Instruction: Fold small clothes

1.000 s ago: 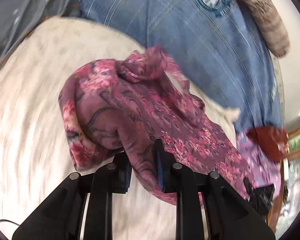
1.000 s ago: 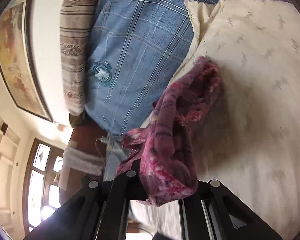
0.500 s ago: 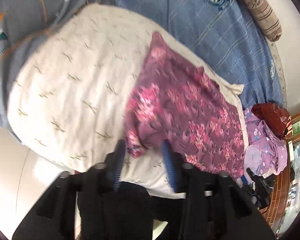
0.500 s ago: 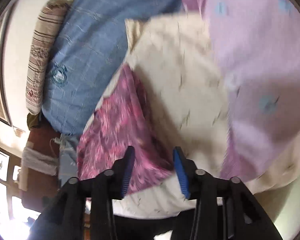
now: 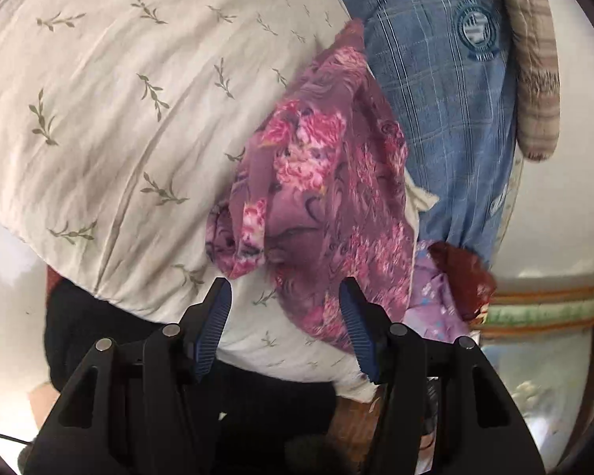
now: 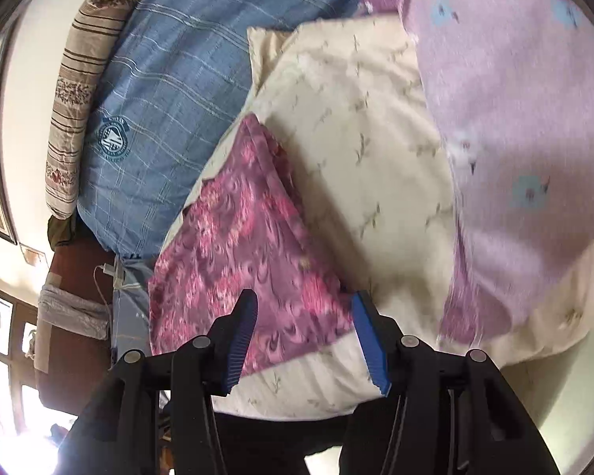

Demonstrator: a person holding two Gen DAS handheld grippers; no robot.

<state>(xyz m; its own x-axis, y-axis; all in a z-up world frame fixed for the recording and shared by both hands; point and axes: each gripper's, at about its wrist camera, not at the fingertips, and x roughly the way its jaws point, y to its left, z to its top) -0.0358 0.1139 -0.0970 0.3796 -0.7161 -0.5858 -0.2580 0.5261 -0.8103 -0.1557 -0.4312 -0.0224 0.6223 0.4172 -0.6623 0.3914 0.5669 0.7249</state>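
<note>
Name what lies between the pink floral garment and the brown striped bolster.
The blue checked pillow lies between the pink floral garment and the brown striped bolster, seen in both wrist views.

cream leaf-print pillow, blue checked bedsheet, striped bolster, lilac floral cloth

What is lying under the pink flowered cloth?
The pink flowered cloth lies on a cream pillow with a leaf print, which shows around it. Anything under the pillow there is covered and cannot be seen.
</note>
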